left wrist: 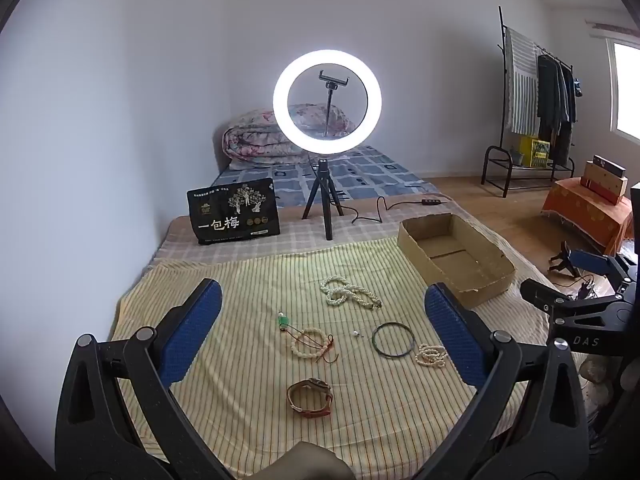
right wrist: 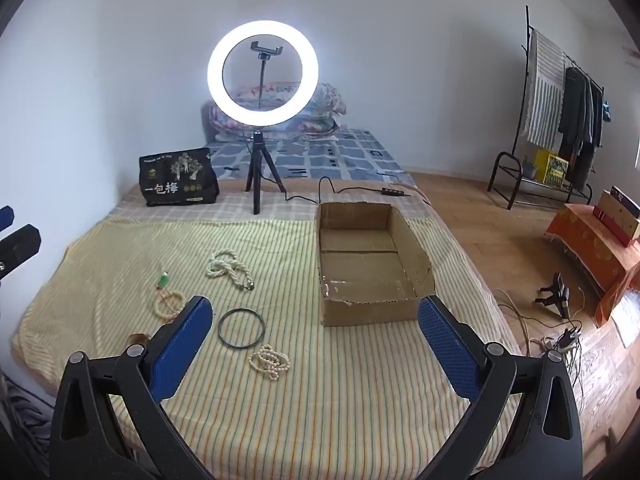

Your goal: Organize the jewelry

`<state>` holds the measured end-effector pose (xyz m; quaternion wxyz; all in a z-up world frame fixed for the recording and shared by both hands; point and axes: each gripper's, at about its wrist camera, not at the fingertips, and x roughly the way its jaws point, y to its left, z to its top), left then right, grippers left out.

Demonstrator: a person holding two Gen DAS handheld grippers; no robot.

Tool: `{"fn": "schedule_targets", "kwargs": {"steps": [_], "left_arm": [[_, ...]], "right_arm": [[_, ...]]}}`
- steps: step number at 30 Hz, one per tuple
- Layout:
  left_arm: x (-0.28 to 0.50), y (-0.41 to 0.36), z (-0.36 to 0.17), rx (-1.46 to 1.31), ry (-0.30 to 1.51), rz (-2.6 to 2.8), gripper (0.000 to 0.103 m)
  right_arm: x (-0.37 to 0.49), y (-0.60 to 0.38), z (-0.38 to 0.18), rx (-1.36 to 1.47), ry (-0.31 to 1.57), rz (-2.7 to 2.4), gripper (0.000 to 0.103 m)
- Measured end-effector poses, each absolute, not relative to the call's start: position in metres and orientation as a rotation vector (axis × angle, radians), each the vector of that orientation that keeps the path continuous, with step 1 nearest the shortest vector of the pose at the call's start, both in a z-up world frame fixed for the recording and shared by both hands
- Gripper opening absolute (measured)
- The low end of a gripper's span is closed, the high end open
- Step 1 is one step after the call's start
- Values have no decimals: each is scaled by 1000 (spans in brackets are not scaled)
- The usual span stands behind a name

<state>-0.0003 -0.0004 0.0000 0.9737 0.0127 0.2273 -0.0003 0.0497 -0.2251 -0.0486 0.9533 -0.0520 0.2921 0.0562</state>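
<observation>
On the striped cloth (left wrist: pixel 248 280), jewelry is scattered: pearl necklace (left wrist: pixel 348 295), dark bangle (right wrist: pixel 241 328), watch (left wrist: pixel 310 397). Cardboard box (right wrist: pixel 370 264) is set beside. Left tool (left wrist: pixel 322 340) and right tool (right wrist: pixel 316 340) are held spread apart, nothing gripped.

Right wrist view — watch (right wrist: pixel 138 338) mostly hidden behind the near jaw; beaded bracelet (right wrist: pixel 168 305) partly covered; left gripper (right wrist: pixel 12 236) cut by the frame edge.

Yellow striped cloth (right wrist: pixel 360 380), brown cardboard box (right wrist: pixel 416 256), dark green bangle (right wrist: pixel 241 328).
</observation>
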Motion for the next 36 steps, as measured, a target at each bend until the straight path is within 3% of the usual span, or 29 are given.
{"fn": "schedule_targets", "kwargs": {"steps": [36], "left_arm": [[2,6,4,8,460,5,103]], "right_arm": [[50,-225,-50,-103,595,112,102]]}}
